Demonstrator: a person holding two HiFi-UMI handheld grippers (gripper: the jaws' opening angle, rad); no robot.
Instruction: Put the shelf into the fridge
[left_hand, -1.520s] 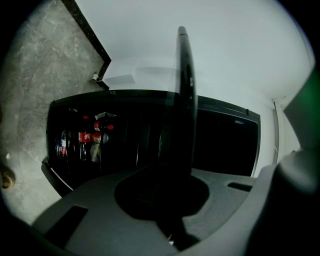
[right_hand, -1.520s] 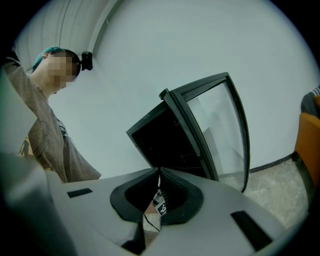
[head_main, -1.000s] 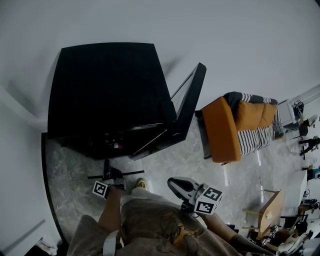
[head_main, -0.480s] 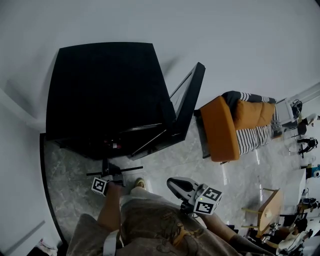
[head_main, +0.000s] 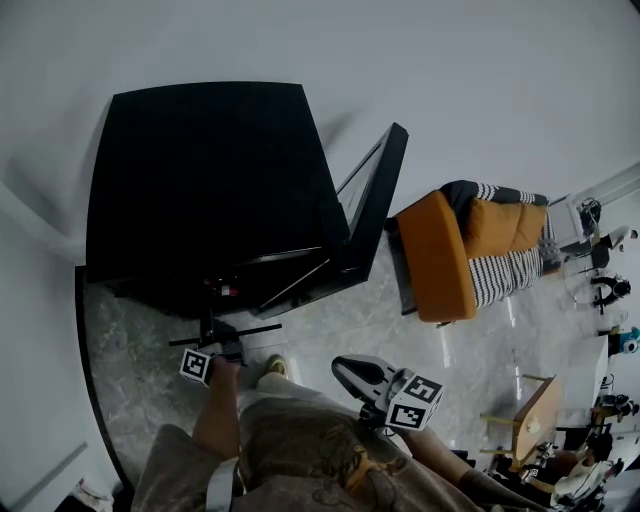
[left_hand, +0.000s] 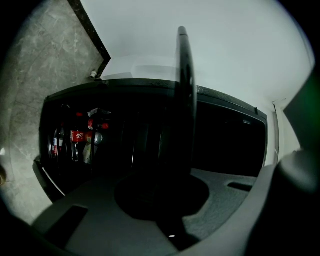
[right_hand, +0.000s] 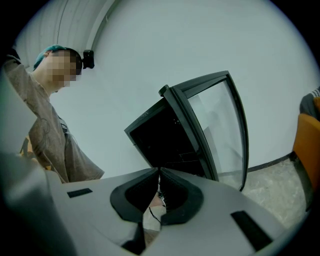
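Nearest, the right gripper (head_main: 348, 368) hangs beside the person (head_main: 300, 450), its fingers pressed together on nothing. Ahead, the left gripper (head_main: 222, 345) is clamped on the shelf (left_hand: 185, 95), held edge-on just outside the fridge (head_main: 200, 170). The fridge's door (head_main: 372, 205) stands open, and bottles (left_hand: 75, 137) sit inside.

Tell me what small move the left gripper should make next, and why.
Probably ease the left gripper forward toward the fridge: its door stands open, and the shelf, gripped edge-on, is not yet inside.
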